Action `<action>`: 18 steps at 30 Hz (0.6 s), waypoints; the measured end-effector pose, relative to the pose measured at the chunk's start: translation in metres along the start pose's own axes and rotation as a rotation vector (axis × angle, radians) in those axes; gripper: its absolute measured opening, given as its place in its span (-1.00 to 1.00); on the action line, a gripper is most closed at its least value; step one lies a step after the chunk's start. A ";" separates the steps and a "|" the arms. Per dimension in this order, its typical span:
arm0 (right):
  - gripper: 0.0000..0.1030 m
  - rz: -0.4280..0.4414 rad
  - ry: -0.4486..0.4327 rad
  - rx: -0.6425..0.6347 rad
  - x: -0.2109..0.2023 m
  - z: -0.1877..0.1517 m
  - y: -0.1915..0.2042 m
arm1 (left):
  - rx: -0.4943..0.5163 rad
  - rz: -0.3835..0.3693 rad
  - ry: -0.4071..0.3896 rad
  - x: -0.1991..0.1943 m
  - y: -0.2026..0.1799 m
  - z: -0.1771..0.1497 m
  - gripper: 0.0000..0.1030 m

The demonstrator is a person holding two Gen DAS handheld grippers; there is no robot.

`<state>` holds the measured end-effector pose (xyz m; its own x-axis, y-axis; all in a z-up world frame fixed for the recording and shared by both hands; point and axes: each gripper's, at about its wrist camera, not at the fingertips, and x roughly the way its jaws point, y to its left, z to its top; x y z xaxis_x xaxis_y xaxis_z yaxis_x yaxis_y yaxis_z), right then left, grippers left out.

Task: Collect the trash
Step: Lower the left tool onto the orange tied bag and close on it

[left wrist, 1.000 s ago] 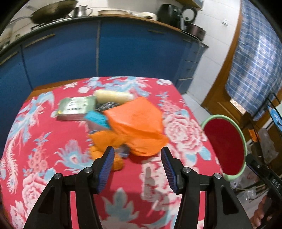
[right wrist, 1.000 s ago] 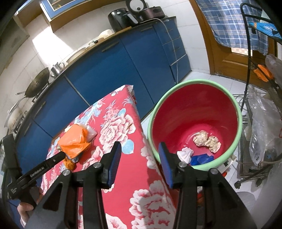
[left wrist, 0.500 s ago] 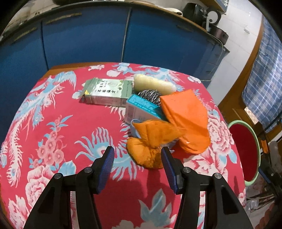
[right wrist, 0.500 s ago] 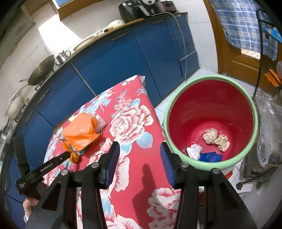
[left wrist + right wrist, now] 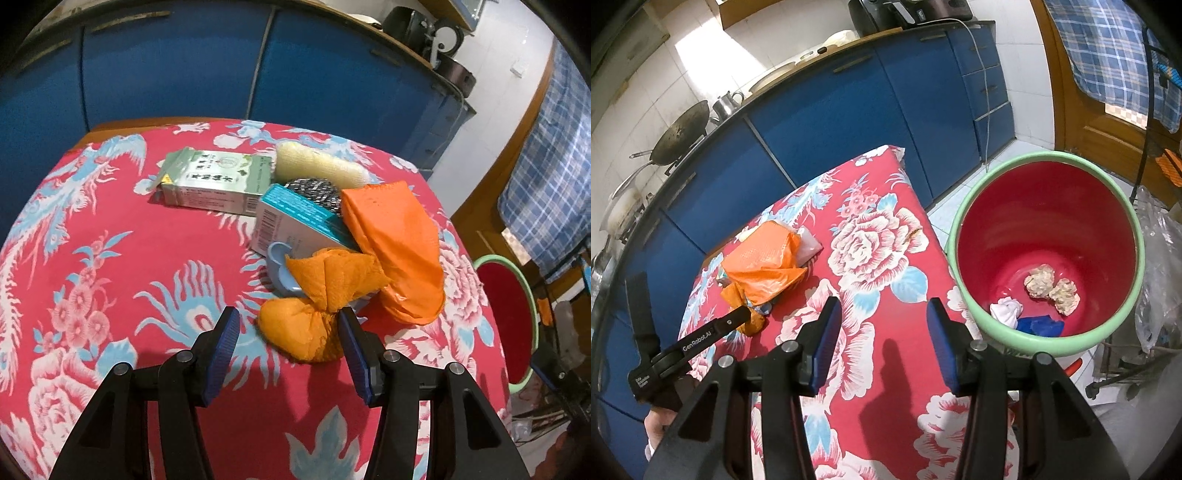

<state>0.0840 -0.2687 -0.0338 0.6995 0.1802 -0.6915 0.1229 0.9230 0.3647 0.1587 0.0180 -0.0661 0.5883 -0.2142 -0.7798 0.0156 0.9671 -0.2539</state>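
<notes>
The left claw (image 5: 290,345) stands open at the near end of the trash pile on the counter (image 5: 110,258), and the crumpled orange wad (image 5: 301,332) sits directly between its pads, nearer the right-hand one, with its twisted tail running away and to the right toward the orange bag (image 5: 395,251). The right claw (image 5: 881,341), also open and empty, hovers over the counter's right edge beside the bin (image 5: 1123,206) (some scraps already inside), so the left is plainly nearer; I judge a straight closure should take it.
</notes>
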 end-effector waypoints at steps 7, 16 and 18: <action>-0.02 0.002 0.015 -0.008 0.005 -0.002 0.004 | 0.014 -0.062 0.028 0.004 -0.007 -0.005 -0.05; -0.02 0.032 0.046 -0.052 0.017 -0.002 0.025 | 0.000 -0.106 -0.009 -0.016 0.004 -0.006 -0.57; -0.01 0.042 0.050 -0.066 0.021 -0.001 0.033 | -0.011 -0.110 -0.026 -0.023 0.008 -0.005 -0.57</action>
<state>0.1017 -0.2344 -0.0369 0.6665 0.2344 -0.7077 0.0463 0.9344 0.3531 0.1416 0.0303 -0.0533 0.6039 -0.3157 -0.7319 0.0724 0.9362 -0.3440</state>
